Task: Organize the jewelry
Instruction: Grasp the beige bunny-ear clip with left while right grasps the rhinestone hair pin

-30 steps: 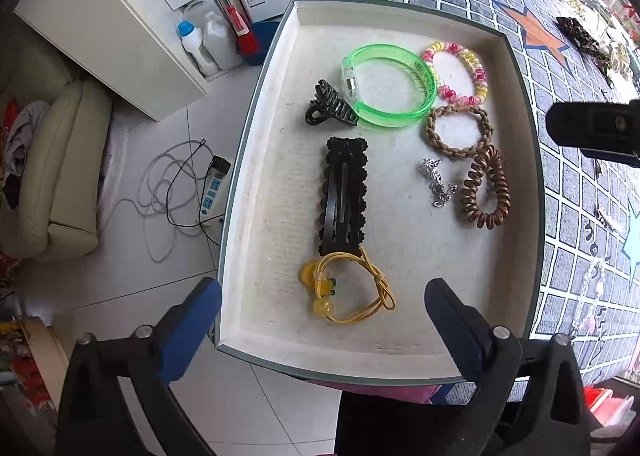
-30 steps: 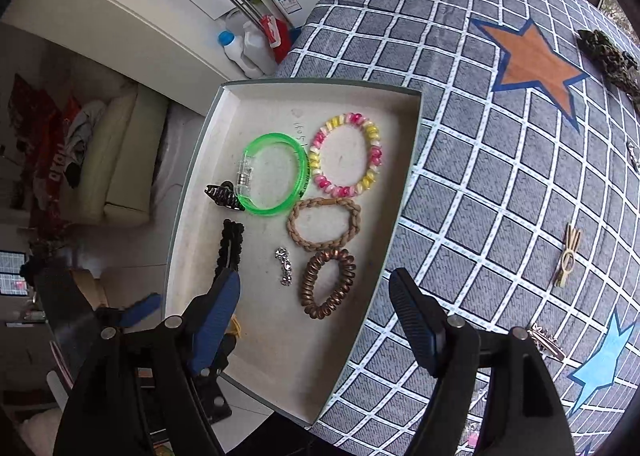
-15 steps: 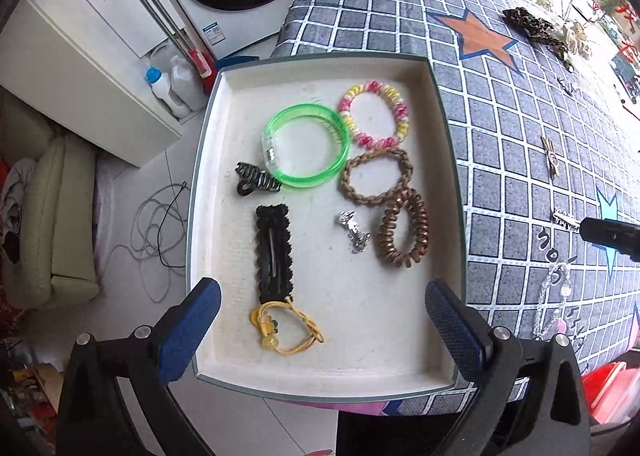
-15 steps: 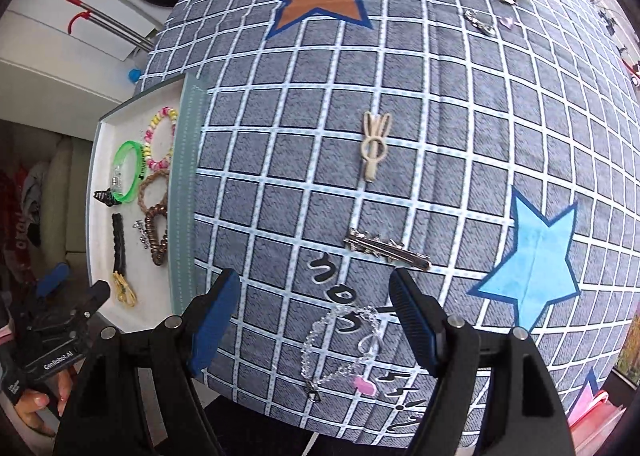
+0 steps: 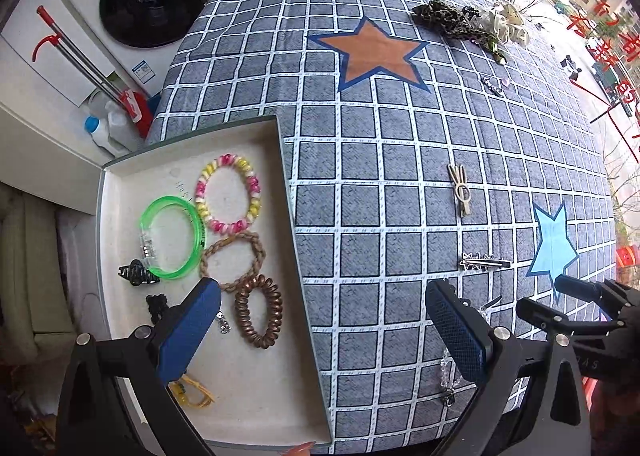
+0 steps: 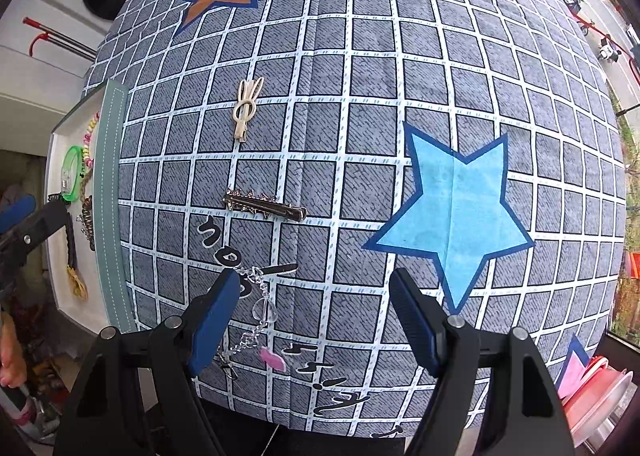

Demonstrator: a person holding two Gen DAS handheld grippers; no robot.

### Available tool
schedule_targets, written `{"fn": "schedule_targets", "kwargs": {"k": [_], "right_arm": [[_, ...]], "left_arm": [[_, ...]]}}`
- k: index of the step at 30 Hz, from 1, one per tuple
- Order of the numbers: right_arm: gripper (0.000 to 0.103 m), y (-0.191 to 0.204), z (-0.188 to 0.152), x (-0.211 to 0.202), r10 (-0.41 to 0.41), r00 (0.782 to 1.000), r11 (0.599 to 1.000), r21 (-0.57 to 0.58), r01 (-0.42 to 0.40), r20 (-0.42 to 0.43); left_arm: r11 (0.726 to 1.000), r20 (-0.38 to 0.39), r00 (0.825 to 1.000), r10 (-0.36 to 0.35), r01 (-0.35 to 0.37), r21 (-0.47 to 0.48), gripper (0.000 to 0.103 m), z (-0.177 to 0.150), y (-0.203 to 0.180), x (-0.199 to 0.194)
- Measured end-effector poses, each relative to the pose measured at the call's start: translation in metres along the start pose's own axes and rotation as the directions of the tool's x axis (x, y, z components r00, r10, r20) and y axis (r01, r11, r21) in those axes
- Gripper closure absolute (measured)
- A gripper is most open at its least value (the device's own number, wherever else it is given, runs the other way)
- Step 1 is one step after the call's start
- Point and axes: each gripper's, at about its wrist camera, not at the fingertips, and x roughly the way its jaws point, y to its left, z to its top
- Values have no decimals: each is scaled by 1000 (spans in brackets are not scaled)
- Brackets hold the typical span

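Both grippers have swung away from the shallow white tray with a grey-green rim [image 5: 286,175] and out over the grey checked tablecloth with stars [image 5: 400,183], so the sorting now turns from what is already filed to what is loose. The right gripper [image 6: 314,314], jaws wide apart and empty, hangs over the cloth just beside a clear beaded chain bracelet with a pink charm [image 6: 256,320], which looks like the next pick. The left gripper [image 5: 322,326], jaws also apart with nothing between them, straddles the tray's right wall. Inside the tray lie a translucent green bangle [image 5: 170,238], a pink-and-yellow beaded bracelet [image 5: 228,195], a braided tan hair tie [image 5: 234,260] and a brown spiral hair coil [image 5: 258,310]. Still out on the cloth are a silver spiked hair clip [image 6: 266,207] and a cream rabbit-shaped clip [image 6: 246,107], well apart from each other, with a dark tangle of chains [image 5: 448,21] at the far edge. The bracelet's thin links lie flat, awkward to pinch.
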Motion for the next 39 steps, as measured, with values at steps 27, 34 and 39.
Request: {"fn": "schedule_targets", "kwargs": {"k": [27,34,39], "right_arm": [[51,60,-1,34,-17,980,853,-508,117,199],[56,69,5,44,6,974,840,-530,118,226],[79,77,1,44,18,972,821,-558,120,235]], "left_arm": [[991,-102,989,-106,114,75,9,70,-61,105],[987,-81,994,-67,78,143,19,77,-63,112],[983,-78,996,-47,60,172,34,86,-95,120]]}}
